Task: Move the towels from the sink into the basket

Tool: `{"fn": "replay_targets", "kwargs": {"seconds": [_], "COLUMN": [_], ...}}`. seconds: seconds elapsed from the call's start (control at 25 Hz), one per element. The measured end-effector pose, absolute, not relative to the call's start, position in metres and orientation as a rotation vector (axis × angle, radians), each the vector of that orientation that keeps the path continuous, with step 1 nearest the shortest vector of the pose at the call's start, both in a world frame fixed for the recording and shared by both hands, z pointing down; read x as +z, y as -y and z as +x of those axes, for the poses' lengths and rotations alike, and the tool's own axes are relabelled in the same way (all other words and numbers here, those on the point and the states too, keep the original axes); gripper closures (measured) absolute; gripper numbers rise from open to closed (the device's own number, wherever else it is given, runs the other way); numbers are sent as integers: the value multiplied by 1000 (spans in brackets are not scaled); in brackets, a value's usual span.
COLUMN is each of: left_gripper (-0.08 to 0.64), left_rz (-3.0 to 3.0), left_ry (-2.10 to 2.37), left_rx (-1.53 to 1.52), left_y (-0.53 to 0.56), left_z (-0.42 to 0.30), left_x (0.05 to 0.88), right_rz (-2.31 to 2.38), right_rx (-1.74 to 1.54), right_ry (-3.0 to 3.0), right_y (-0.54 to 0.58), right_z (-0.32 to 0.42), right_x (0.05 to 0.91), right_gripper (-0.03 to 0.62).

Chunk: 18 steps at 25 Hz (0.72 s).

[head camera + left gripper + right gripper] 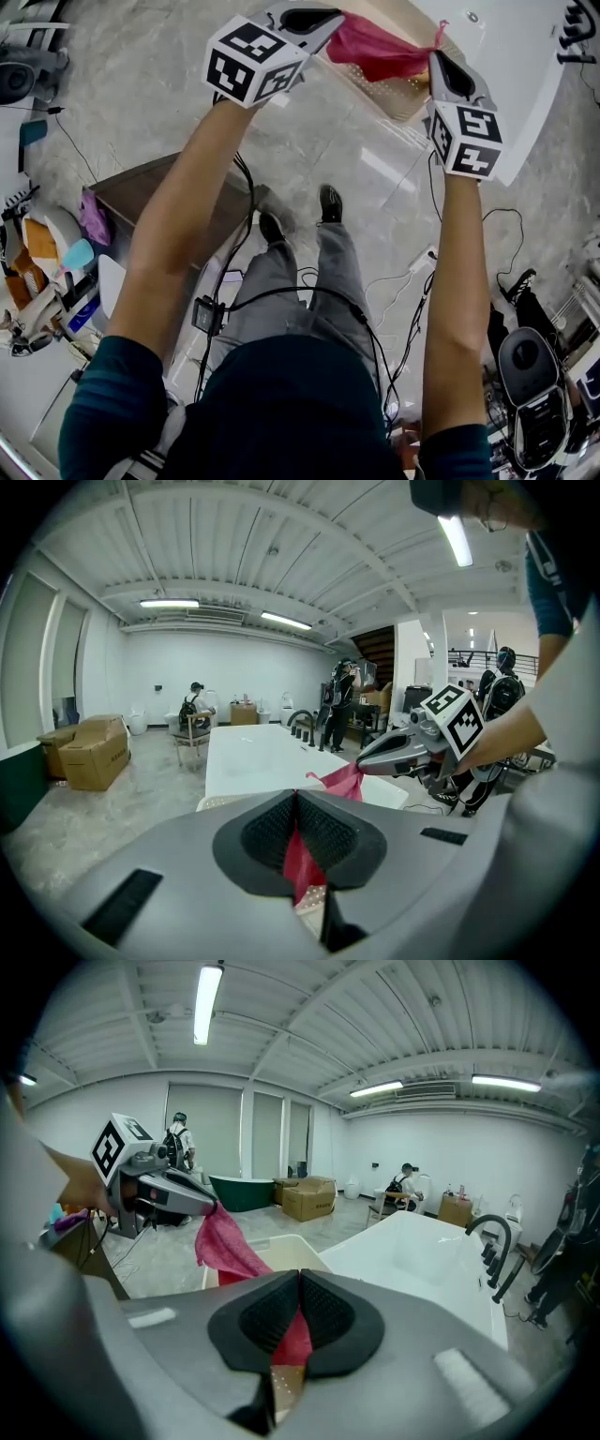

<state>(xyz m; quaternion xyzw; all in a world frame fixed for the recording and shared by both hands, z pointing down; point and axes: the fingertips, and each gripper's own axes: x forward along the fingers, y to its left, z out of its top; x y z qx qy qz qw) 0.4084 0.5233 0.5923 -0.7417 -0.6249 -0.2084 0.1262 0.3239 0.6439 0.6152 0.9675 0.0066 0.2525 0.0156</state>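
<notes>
While I hold the towel (380,49) stretched over the basket (410,101) to drop it in, my left fingers (267,832) and right fingers (328,1312) clench its ends.

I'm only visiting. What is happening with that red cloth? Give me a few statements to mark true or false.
1. The left tool and the right tool both grip one red towel. True.
2. The towel lies flat on the floor. False: it hangs in the air, stretched between the two tools.
3. The right tool is open and empty. False: it is shut on the towel.
4. A pale basket stands next to the white sink. True.
</notes>
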Motion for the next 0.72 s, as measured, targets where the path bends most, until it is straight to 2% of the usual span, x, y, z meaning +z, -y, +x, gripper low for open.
{"fn": "replay_targets", "kwargs": {"seconds": [0.72], "left_gripper": [548], "left_rz": [-2140], "left_ry": [1761], "left_rx": [-715], "left_y": [-537], "left_z": [401], "left_x": [645], "right_rz": [3001], "right_rx": [958], "right_ry": [0], "right_y": [-642], "right_z": [318], "right_x": [666], "right_gripper": [563]}}
